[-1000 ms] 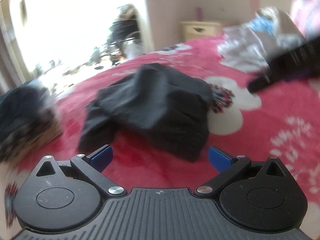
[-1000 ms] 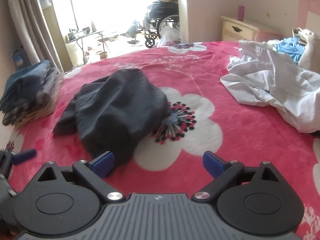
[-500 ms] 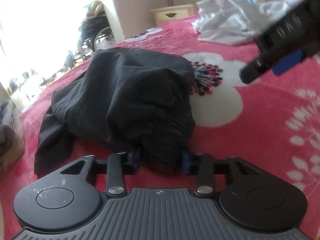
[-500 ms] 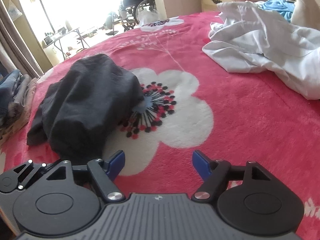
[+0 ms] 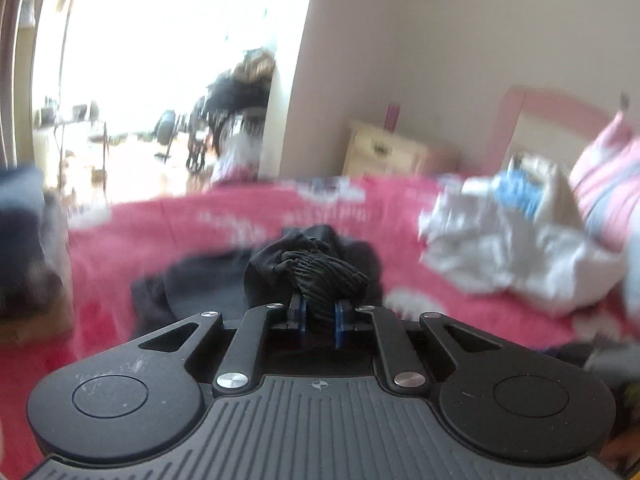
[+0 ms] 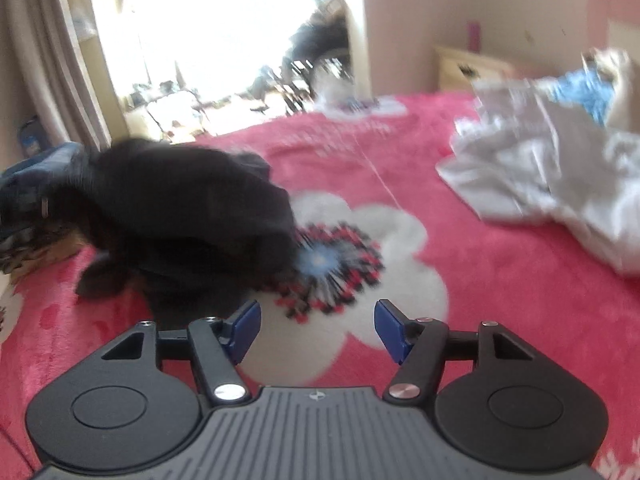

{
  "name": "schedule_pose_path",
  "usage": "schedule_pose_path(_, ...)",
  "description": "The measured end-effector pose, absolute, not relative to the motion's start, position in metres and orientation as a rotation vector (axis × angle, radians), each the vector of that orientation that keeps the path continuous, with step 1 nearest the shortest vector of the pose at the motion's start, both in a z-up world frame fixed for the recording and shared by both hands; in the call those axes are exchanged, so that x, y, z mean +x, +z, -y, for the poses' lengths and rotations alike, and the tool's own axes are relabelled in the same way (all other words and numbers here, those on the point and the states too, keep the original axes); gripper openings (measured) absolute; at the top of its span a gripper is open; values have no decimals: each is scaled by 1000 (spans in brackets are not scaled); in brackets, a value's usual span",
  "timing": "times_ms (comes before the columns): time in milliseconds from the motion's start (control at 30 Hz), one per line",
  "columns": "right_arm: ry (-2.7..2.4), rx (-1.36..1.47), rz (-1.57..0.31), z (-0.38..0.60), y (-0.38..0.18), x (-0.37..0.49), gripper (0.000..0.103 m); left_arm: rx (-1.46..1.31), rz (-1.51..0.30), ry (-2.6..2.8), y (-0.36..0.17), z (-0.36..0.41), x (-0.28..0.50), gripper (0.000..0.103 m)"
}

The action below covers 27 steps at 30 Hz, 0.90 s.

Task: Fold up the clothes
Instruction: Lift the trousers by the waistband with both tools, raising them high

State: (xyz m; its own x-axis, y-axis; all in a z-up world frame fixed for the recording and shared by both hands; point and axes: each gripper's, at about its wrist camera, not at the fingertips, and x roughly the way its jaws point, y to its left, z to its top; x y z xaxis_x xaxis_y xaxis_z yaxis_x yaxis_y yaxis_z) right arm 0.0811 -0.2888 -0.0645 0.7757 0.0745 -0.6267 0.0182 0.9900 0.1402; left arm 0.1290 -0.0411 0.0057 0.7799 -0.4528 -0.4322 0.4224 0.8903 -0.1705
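A black garment (image 6: 180, 220) lies bunched on the red flowered bedspread (image 6: 500, 280). My left gripper (image 5: 319, 314) is shut on a gathered, ribbed edge of this black garment (image 5: 320, 276); its jaws are still closing and it holds the cloth lifted off the bed. In the right wrist view the garment's left side is raised and blurred. My right gripper (image 6: 316, 328) hovers low over the white flower print, just right of the garment's near edge. Its jaws are closing with nothing between them.
A heap of white and blue clothes (image 6: 560, 168) lies at the back right of the bed. A stack of folded dark clothes (image 5: 24, 248) sits at the left edge. A cream nightstand (image 5: 384, 152) and a striped pillow (image 5: 608, 188) stand behind.
My left gripper closed on the black garment's near edge and lifted it up off the bed. My right gripper sank a little toward the flower print and narrowed its jaws.
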Motion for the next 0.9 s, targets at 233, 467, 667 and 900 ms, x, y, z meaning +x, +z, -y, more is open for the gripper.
schedule_pose_path(233, 135, 27, -529, 246, -36, 75, 67, -96, -407, -494, 57, 25, 111, 10)
schedule_pose_path(467, 264, 48, -411, 202, -5, 59, 67, -145, -357, -511, 99, 12, 89, 10)
schedule_pose_path(667, 365, 12, -319, 156, 4, 16, 67, -203, -328, -521, 125, 3, 72, 10)
schedule_pose_path(900, 244, -100, -285, 129, 9, 11, 67, -233, -244, -536, 149, -13, 35, 10)
